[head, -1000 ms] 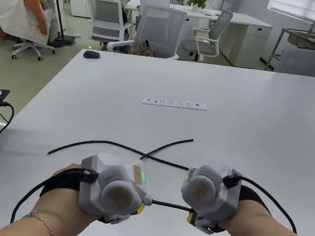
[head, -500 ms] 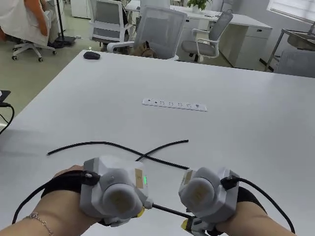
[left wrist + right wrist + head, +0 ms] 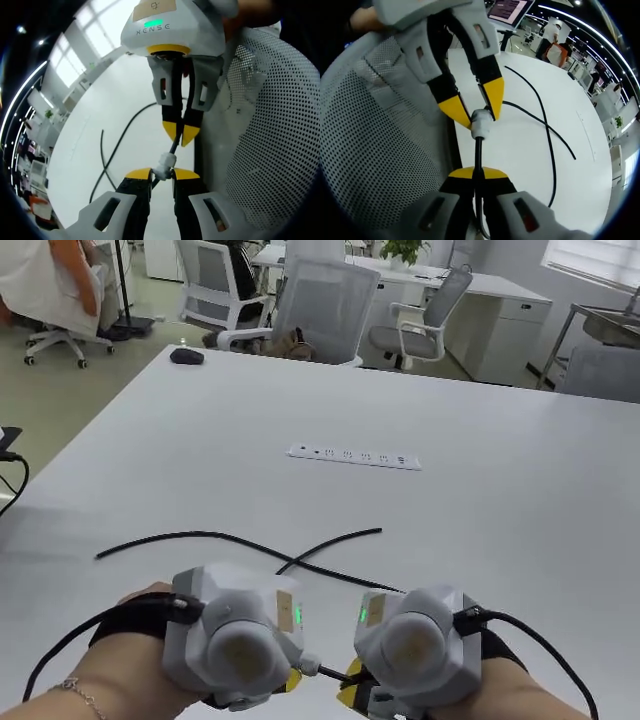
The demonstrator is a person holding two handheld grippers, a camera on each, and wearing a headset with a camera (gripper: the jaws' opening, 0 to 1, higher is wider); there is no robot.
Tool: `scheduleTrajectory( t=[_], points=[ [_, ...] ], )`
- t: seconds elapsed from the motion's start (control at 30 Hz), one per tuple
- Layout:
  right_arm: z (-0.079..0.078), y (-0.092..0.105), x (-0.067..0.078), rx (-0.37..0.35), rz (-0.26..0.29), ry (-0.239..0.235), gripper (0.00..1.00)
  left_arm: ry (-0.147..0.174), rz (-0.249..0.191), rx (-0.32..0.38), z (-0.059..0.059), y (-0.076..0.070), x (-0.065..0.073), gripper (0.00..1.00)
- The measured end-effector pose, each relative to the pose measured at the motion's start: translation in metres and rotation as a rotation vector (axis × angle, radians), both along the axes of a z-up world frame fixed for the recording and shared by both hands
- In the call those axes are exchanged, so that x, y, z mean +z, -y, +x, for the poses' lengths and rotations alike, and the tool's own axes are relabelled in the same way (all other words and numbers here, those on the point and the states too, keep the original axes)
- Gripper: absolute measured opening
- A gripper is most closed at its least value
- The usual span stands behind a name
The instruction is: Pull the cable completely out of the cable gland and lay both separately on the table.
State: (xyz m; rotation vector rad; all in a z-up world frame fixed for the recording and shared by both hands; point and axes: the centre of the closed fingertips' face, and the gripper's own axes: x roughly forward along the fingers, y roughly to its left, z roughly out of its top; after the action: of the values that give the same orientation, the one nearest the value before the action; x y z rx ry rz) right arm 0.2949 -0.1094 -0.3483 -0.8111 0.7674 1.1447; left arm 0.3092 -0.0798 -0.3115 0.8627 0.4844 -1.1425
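We see the left gripper (image 3: 161, 174) with its jaws clamped on the small white plastic cable gland (image 3: 164, 165), at the near edge of the broad white table (image 3: 470, 400); the right gripper (image 3: 475, 174) faces it, jaws pinched tight on the thin black cable (image 3: 478, 152) just beside the gland; further black lengths lie crossed on the tabletop.

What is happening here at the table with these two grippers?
A person works with two handheld grippers above a white table. The left gripper is shut on the white cable gland, and the right gripper is shut on the black cable. The cable is not yet out of the gland; its long part lies on the table.
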Motion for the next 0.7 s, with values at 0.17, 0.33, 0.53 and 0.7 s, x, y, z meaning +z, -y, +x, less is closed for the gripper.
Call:
scheduleTrajectory(
  t=[0.17, 0.33, 0.53, 0.7],
  points=[
    [0.006, 0.010, -0.003, -0.048, -0.021, -0.010, 0.03, 0.006, 0.009, 0.009, 0.003, -0.002, -0.001, 0.17],
    [0.010, 0.036, -0.014, -0.182, -0.098, -0.067, 0.05, 0.004, 0.016, 0.022, 0.004, -0.005, -0.002, 0.17],
    [0.014, 0.063, -0.022, -0.256, -0.201, -0.069, 0.08, 0.004, 0.018, 0.020, 0.004, -0.004, -0.002, 0.17],
    [0.009, 0.060, -0.024, -0.241, -0.200, -0.091, 0.10, 0.003, 0.027, 0.028, 0.005, -0.007, -0.003, 0.17]
  ],
)
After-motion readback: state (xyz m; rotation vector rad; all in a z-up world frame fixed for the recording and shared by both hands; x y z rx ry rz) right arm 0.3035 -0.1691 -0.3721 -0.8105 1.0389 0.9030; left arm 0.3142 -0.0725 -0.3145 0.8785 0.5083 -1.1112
